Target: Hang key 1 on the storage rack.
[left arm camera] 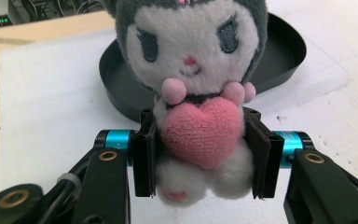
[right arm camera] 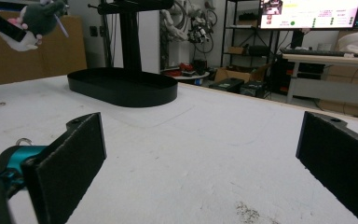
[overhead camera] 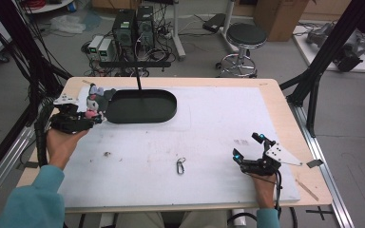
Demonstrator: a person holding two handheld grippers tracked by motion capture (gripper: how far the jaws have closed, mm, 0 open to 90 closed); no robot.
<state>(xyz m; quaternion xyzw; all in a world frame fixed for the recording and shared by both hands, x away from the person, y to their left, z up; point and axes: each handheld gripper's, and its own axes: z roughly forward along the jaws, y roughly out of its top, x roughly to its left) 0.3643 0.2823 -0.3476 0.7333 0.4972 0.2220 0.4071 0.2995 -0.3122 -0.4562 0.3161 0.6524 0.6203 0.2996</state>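
Left gripper [left arm camera: 200, 154] is pinching the plush toy [left arm camera: 193, 93] upright, hovering just left of the black tray [overhead camera: 142, 107]; right gripper [overhead camera: 253, 148] is resting spread, well apart from the tray.

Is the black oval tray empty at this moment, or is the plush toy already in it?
Empty. The black oval tray shows a bare floor; the plush toy is outside it, clamped in the left gripper beside its left end.

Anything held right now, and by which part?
Left gripper clamps the plush toy by its body, either side of the pink heart. Right gripper holds nothing.
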